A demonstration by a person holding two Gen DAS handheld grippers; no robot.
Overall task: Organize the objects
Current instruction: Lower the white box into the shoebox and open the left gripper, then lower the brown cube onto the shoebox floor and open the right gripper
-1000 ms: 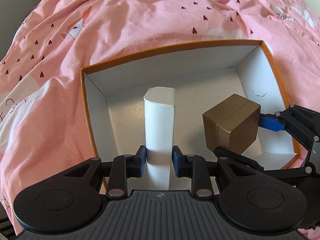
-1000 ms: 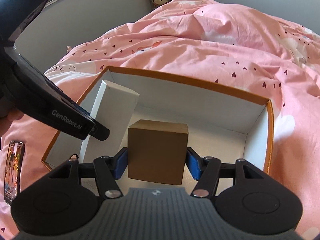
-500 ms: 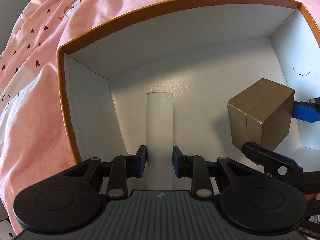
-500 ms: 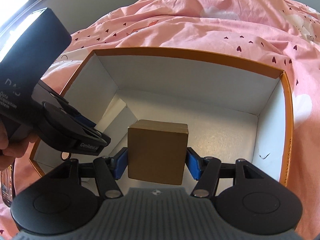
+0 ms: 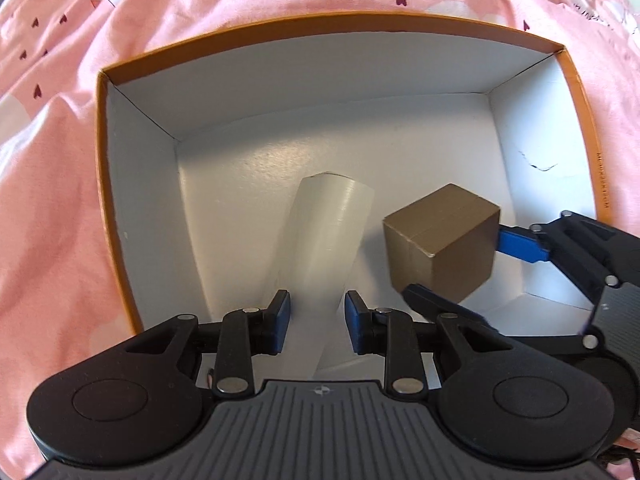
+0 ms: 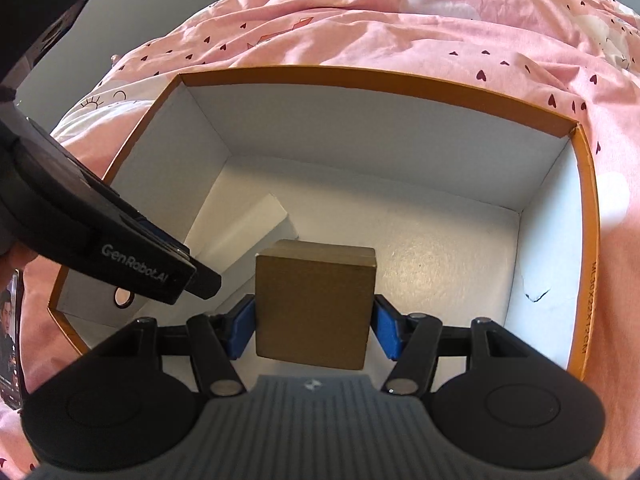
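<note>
An orange box with white inside [image 5: 120, 216] [image 6: 584, 208] lies open on the bed. My left gripper [image 5: 316, 316] points straight down into it. A tall white box [image 5: 328, 232] [image 6: 256, 224] stands between its pads, tilted and blurred. A thin gap shows at the right pad, so the box looks loose, with its far end on the floor of the orange box. My right gripper [image 6: 316, 320] is shut on a brown cube [image 6: 316, 304] [image 5: 440, 244], held inside the orange box just right of the white one. The blue right fingertips [image 5: 520, 244] show beside the cube.
Pink bedding with dark hearts [image 5: 52, 216] [image 6: 400, 28] surrounds the orange box on all sides. A phone [image 6: 10, 340] lies on the bed at the left. Part of a hand [image 6: 16, 256] holds the left gripper. The far right half of the box floor [image 6: 440, 240] is bare.
Both grippers sank deeper into the orange box. The white box, upright in the left pads before, now leans to the right and is blurred. The brown cube stayed in the right pads.
</note>
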